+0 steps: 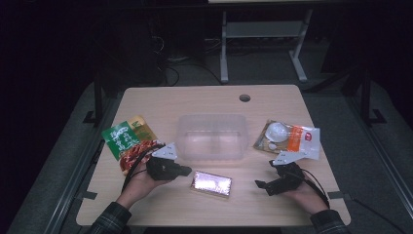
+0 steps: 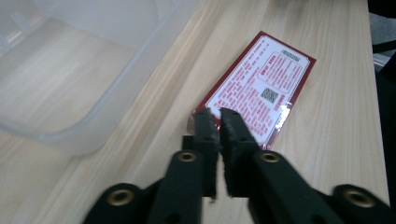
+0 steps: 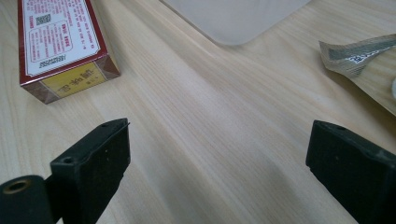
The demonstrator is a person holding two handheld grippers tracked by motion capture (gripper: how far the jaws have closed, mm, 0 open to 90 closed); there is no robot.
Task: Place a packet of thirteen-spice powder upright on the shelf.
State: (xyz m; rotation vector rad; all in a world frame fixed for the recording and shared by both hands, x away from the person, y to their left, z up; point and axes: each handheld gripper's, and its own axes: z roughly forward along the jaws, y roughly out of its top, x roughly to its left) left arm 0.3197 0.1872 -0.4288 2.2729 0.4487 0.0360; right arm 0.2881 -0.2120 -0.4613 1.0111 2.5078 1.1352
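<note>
A flat red box (image 1: 212, 183) with a white printed label lies on the wooden table (image 1: 204, 100) in front of a clear plastic container (image 1: 212, 137). My left gripper (image 1: 187, 170) is just left of the box. In the left gripper view its jaws stand together, shut, their tips (image 2: 215, 114) over the near end of the box (image 2: 261, 88), and I see nothing between them. My right gripper (image 1: 261, 185) rests to the right of the box. Its jaws are wide open (image 3: 219, 135) over bare wood, with the box (image 3: 60, 37) ahead to the left.
A green and red snack bag (image 1: 129, 141) lies at the left, behind the left hand. A clear packet with an orange and white label (image 1: 288, 139) lies at the right; its edge (image 3: 364, 58) is near the right jaw. The container's rim (image 2: 93, 135) is close to the left gripper.
</note>
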